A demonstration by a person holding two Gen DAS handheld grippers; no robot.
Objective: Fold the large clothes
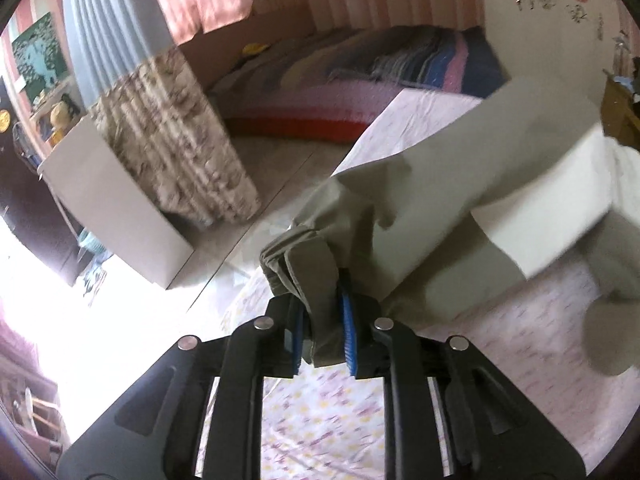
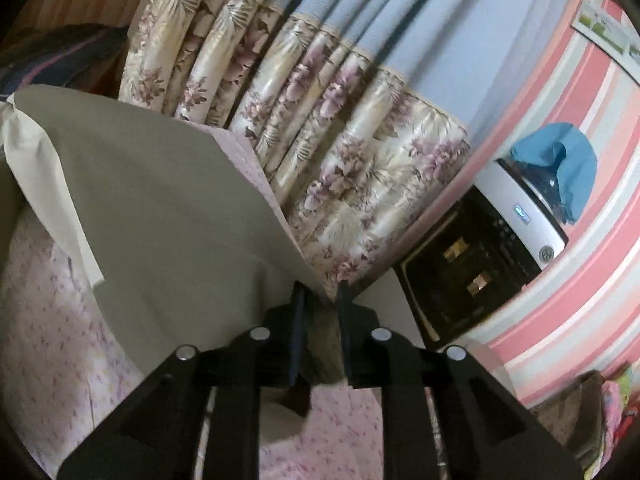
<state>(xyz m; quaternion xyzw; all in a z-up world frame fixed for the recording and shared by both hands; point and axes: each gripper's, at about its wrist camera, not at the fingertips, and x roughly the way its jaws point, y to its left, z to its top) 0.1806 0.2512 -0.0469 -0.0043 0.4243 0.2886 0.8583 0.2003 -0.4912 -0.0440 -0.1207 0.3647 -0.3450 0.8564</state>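
Khaki garment (image 1: 404,200) carried over the bed (image 1: 320,412), one bunched end pinched in each pair of tongs.

Left tongs (image 1: 324,340) grip a thick wad of hem between the blue pads; right tongs (image 2: 320,336) appear to hold the other gathered end, though that grip looks looser, with a gap showing beside the cloth. The fabric hangs in a broad sheet above the flowered bedsheet, its pale lining (image 2: 52,184) turned outward near the bed's far edge. My reading: a fold is in mid-swing. Next, both held ends should be lowered onto the lower layer, edges matched, cloth kept taut, and only then released; the weaker right grip risks a slip.
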